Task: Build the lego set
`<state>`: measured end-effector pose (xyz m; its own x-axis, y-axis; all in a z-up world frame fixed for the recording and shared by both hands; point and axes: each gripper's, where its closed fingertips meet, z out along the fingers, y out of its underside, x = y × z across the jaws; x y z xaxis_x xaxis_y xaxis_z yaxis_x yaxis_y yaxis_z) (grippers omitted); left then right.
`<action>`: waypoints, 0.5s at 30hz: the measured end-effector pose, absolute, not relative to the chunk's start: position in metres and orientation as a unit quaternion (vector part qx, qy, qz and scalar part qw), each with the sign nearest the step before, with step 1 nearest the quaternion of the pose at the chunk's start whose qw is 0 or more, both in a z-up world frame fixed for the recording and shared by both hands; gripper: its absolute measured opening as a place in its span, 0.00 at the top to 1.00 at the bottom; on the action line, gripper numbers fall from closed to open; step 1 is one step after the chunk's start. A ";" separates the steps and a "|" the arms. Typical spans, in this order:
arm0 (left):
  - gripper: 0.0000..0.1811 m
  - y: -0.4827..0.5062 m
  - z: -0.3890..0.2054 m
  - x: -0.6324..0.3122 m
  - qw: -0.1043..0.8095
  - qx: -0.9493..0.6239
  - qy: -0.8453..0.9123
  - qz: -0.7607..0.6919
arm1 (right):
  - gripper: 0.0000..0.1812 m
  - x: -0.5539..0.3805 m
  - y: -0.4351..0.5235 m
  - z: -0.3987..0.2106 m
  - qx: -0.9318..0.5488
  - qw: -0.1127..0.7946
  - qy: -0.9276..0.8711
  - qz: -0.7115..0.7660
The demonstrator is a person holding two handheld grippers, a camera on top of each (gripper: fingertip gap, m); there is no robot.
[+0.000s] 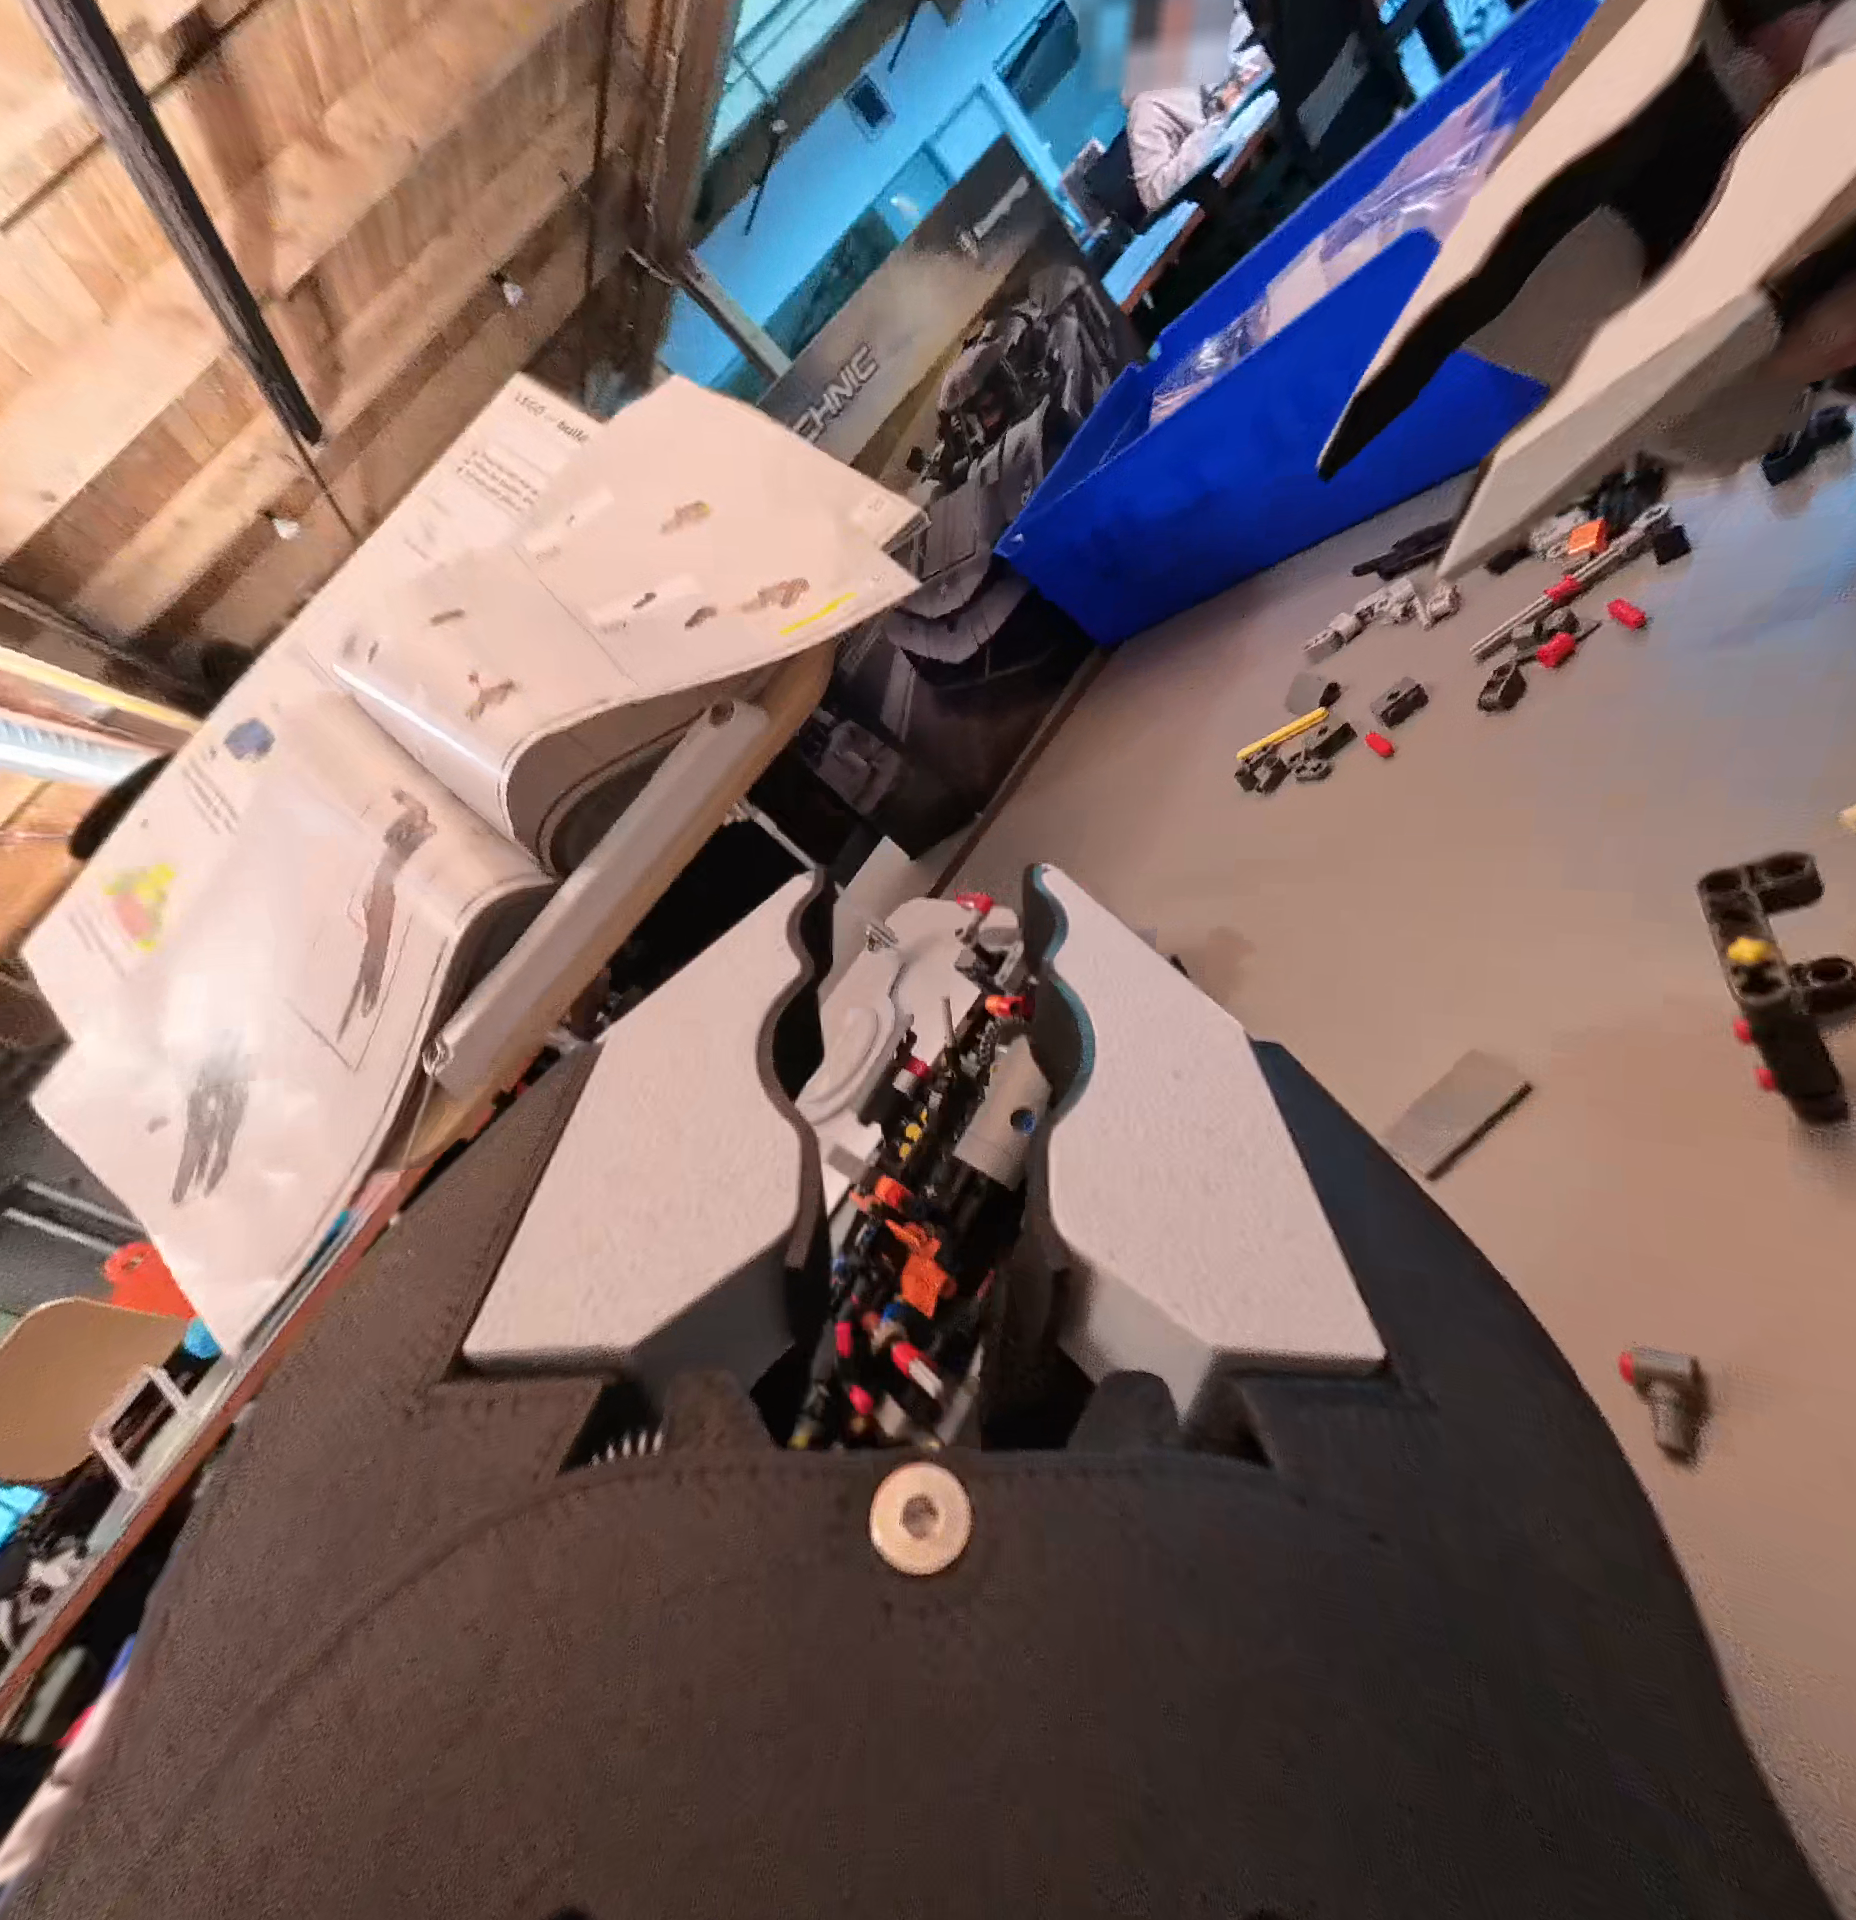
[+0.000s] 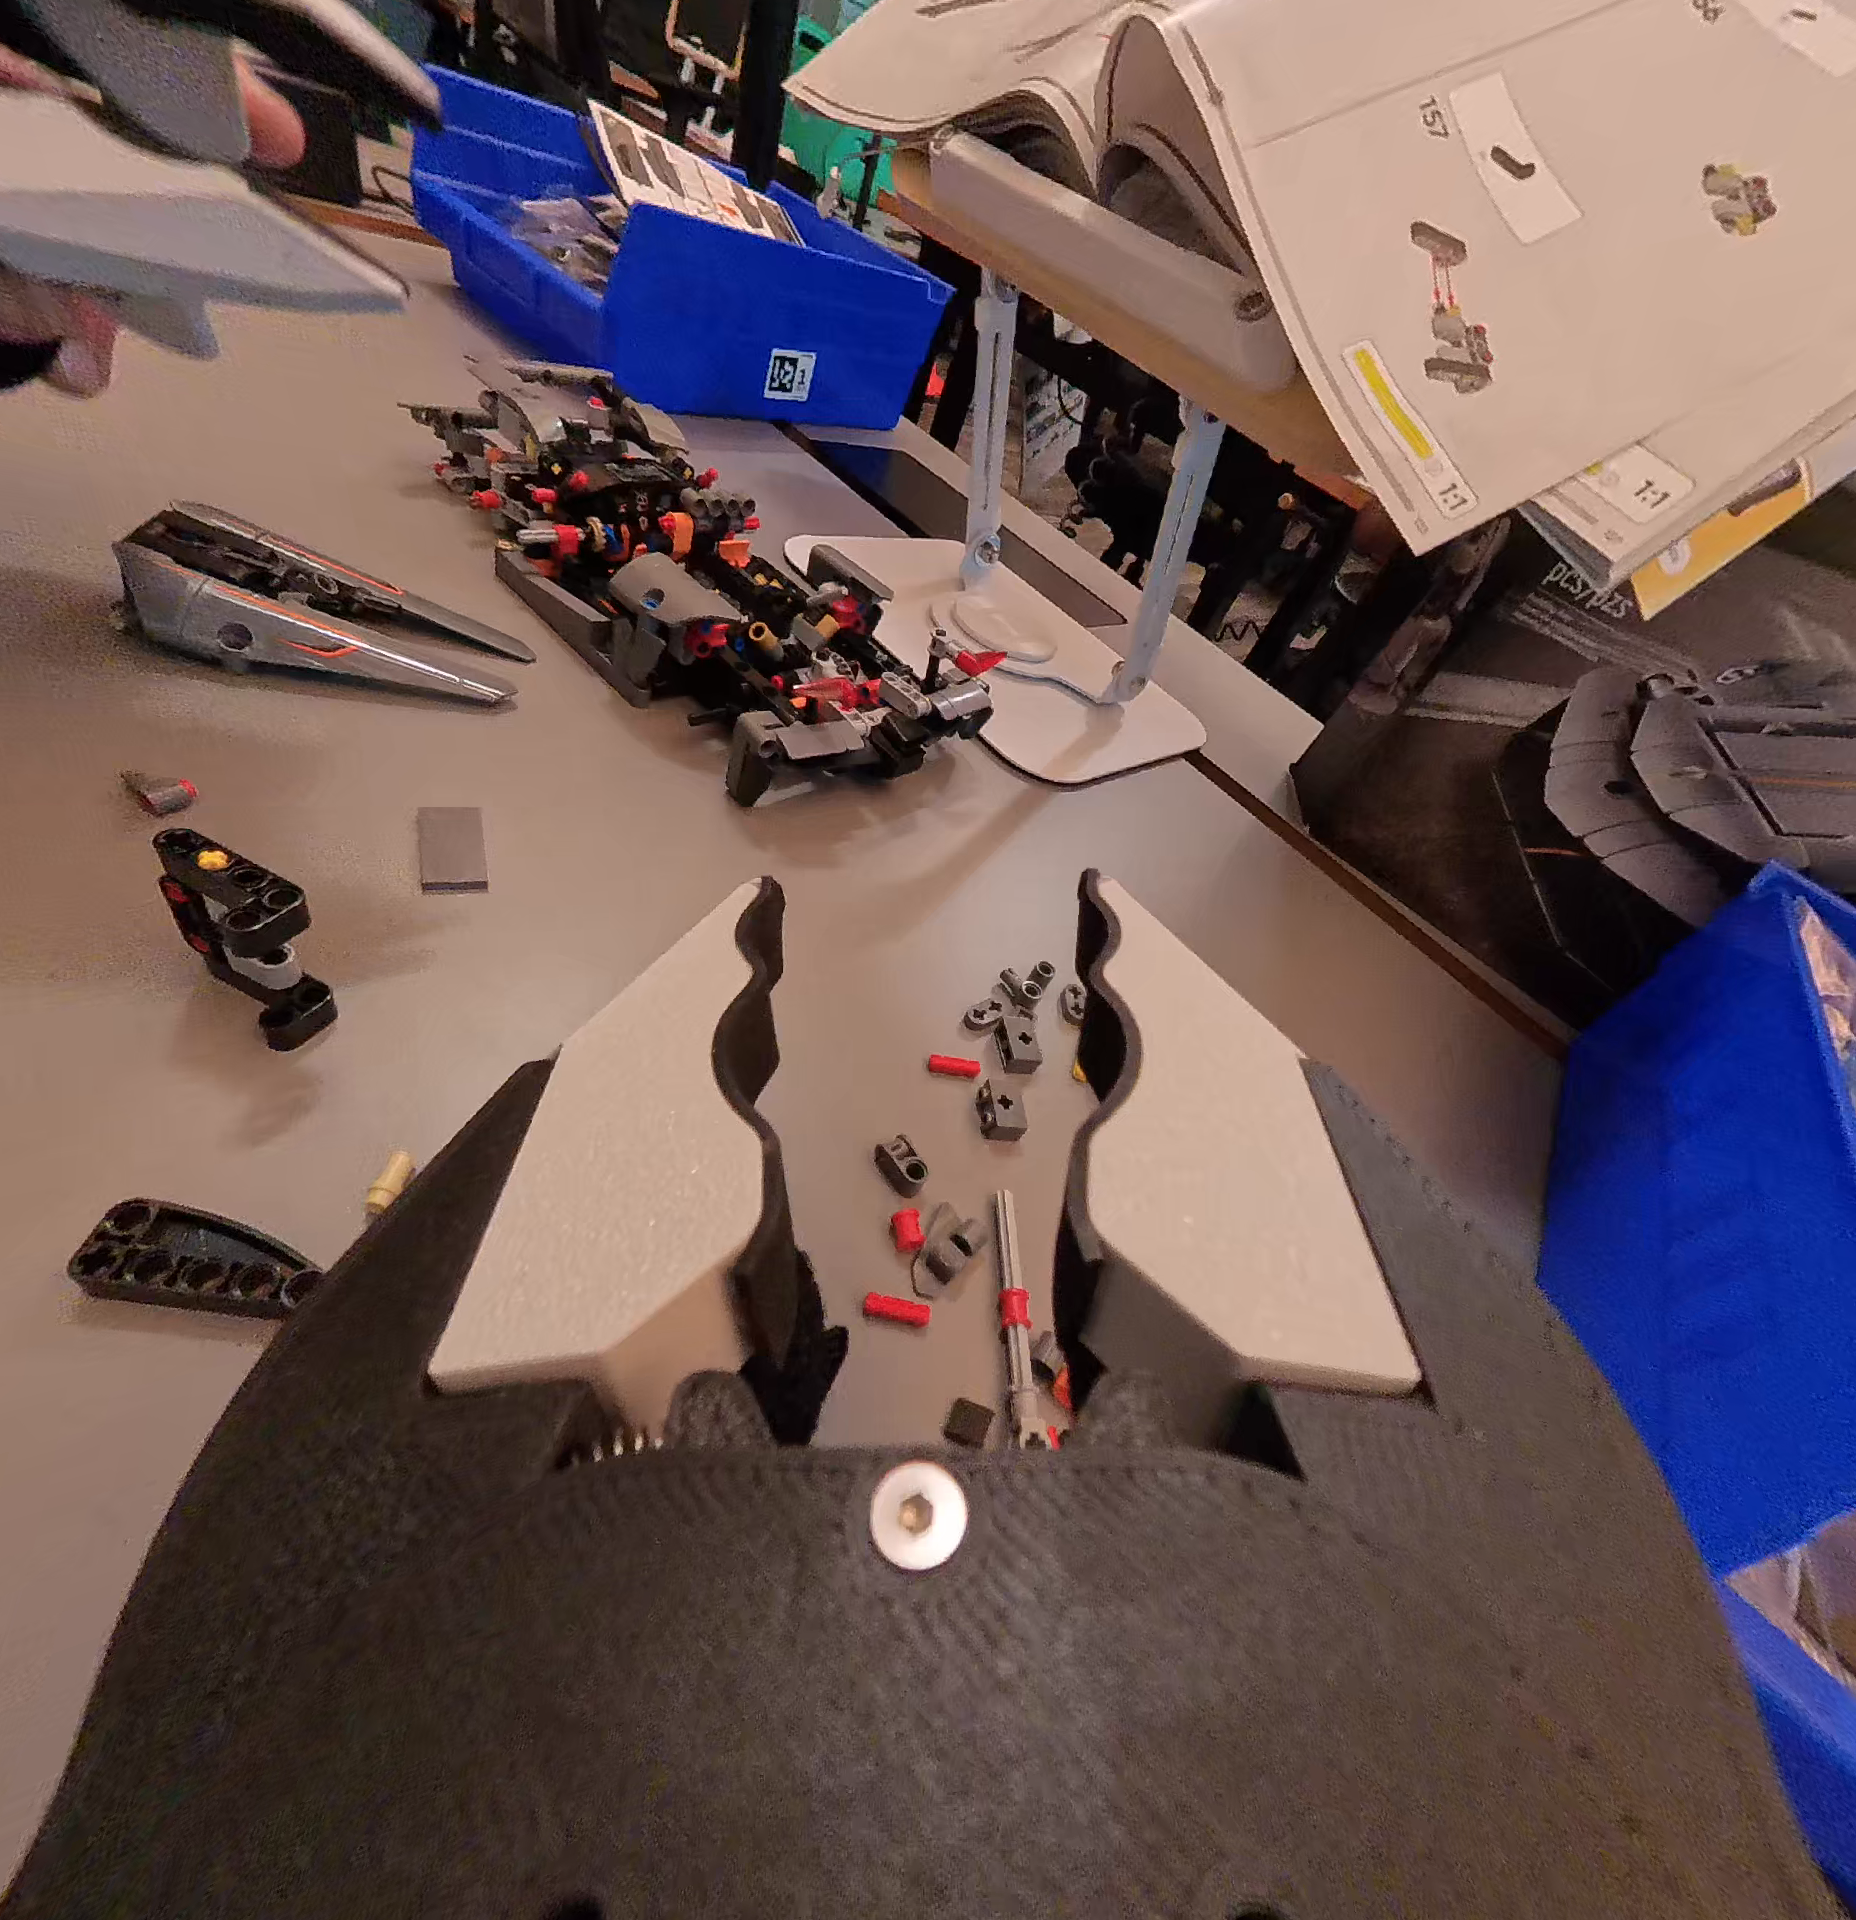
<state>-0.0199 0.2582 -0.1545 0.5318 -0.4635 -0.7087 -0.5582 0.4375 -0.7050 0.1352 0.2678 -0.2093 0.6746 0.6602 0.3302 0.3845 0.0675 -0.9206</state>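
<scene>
My left gripper [image 1: 929,966] has two pale grey fingers [image 1: 675,1174] with wavy black inner edges; they sit in a black, grainy printed body; a silver hex screw [image 1: 920,1518] sits at its centre; my right gripper [image 2: 929,940] is built alike, with its own screw [image 2: 918,1514].

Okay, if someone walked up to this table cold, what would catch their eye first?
Probably the long half-built lego model, black and grey with red and orange bits, lying mid-table beside the foot of the book stand. Next, the big open instruction book propped above the table's far edge, and the bright blue bins behind the model. Nearer, small loose parts lie scattered between the right gripper fingers.
</scene>
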 end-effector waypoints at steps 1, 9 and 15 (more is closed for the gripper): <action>0.79 0.261 -0.150 -0.016 0.688 -0.532 0.493 0.031 | 0.70 0.133 0.268 -0.211 -0.674 0.617 -0.393 0.105; 0.71 0.371 -0.074 0.022 0.652 -0.479 0.571 0.139 | 0.73 0.122 0.267 -0.225 -0.684 0.592 -0.410 0.117; 0.71 0.429 -0.088 0.062 0.600 -0.441 0.636 0.202 | 0.73 0.129 0.270 -0.227 -0.695 0.589 -0.389 0.136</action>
